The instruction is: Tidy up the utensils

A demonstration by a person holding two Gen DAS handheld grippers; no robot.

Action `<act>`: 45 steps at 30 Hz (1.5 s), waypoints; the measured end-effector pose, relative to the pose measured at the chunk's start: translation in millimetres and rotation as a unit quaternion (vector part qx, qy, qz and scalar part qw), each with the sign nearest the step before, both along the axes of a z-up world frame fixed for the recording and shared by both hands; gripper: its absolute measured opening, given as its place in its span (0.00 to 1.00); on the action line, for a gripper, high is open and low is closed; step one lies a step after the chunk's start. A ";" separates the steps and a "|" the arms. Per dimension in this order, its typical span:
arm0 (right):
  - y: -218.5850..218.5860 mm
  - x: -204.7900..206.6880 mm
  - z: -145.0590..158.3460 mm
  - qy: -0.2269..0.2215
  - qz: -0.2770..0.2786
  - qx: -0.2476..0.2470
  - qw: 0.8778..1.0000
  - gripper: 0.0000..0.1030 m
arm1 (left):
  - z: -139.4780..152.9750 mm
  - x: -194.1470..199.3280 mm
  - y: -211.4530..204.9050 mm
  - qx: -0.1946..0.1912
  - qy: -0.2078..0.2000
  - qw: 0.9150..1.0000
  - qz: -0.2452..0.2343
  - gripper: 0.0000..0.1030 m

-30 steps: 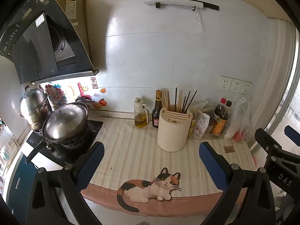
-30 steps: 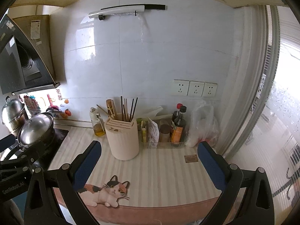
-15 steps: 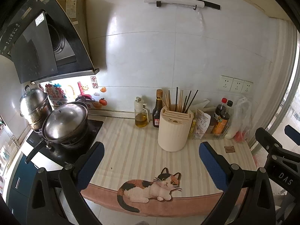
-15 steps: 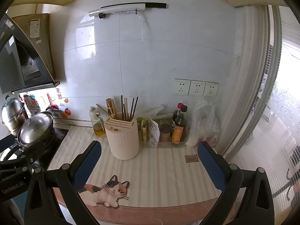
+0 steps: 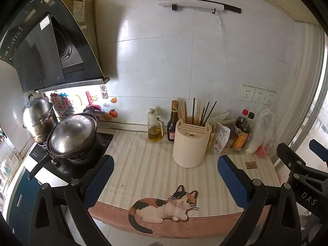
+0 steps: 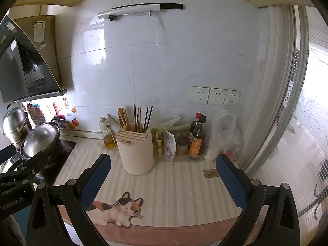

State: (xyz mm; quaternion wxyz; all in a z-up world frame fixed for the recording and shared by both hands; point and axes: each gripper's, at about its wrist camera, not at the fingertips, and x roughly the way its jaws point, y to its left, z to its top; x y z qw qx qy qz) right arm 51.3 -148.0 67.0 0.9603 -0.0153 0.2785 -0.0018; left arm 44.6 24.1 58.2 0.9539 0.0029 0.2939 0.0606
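Cream utensil holder (image 5: 191, 143) stands upright mid-counter, chopsticks (image 5: 197, 111) fanned loosely inside it. Left gripper (image 5: 165, 171) and right gripper (image 6: 163, 171) hover short of the striped mat (image 5: 143, 160), both spread wide and empty, likely lining up an approach.

Striped beige counter mat with cat print (image 5: 143, 164) carries a cream cylindrical utensil holder (image 5: 190, 145), glass oil dispenser (image 5: 154, 128), dark sauce bottle (image 5: 171, 128), clear condiment tray (image 6: 180, 153).
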 end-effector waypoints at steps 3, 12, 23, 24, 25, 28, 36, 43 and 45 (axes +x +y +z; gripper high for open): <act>3.5 -1.5 0.3 0.002 0.002 -0.002 1.000 1.00 | 0.1 0.0 0.4 -0.001 0.000 1.000 0.002 1.00; 7.1 -1.1 1.3 0.003 0.006 -0.005 1.000 1.00 | 1.8 0.5 3.8 -0.002 -0.001 1.000 0.008 1.00; 9.2 2.1 1.6 0.003 0.003 -0.010 1.000 1.00 | 1.4 2.1 5.8 -0.003 0.001 1.000 0.009 1.00; 8.0 2.9 1.6 0.003 0.003 -0.010 1.000 1.00 | 1.5 2.4 6.2 -0.003 0.002 1.000 0.008 1.00; 8.6 3.4 1.5 0.003 0.004 -0.010 1.000 1.00 | 1.5 3.1 7.6 -0.003 0.002 1.000 0.008 1.00; 9.1 3.9 1.5 0.003 0.004 -0.011 1.000 1.00 | 1.0 4.0 8.5 -0.004 0.001 1.000 0.009 1.00; 9.6 4.7 1.4 0.004 0.004 -0.010 1.000 1.00 | -2.2 7.5 10.3 -0.005 0.004 1.000 0.011 1.00; 10.2 5.0 1.7 0.004 0.004 -0.010 1.000 1.00 | -2.2 7.3 10.3 -0.005 0.003 1.000 0.011 1.00; 9.8 5.0 1.9 0.004 0.005 -0.010 1.000 1.00 | -2.7 7.7 10.3 -0.005 0.004 1.000 0.011 1.00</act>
